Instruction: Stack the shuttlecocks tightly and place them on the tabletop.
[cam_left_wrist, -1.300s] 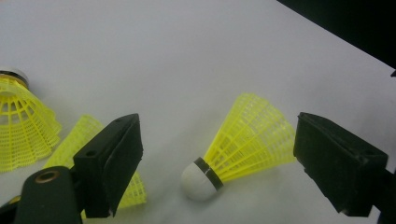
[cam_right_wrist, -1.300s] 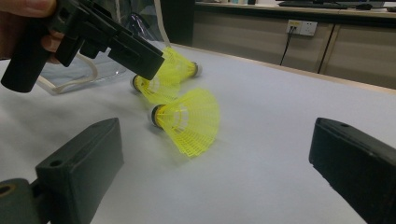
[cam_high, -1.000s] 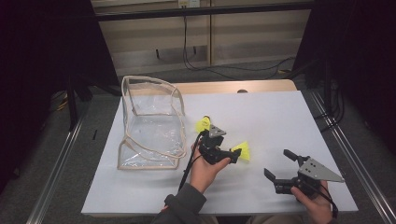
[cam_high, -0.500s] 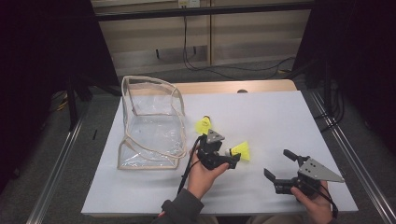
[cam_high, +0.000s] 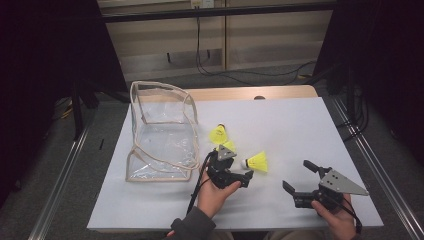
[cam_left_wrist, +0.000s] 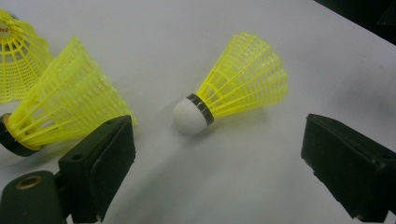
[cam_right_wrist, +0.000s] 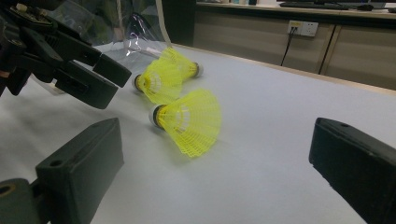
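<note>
Left gripper (cam_left_wrist: 210, 163) jaws apart, lined up on the nearest shuttle (cam_left_wrist: 236, 88) at frame centre, lying on the table. Right gripper (cam_high: 300, 181) apart, idle lower right. Next, I'd judge: advance, close on the cork, carry to the bag (cam_high: 160, 131) upper left

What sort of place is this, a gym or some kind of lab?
Most likely a lab or recording workspace, not a gym. A white table stands in a dark room, loose cables trail by the wall behind it, and a person works over shuttlecocks with a hand-held gripper in each hand.
</note>
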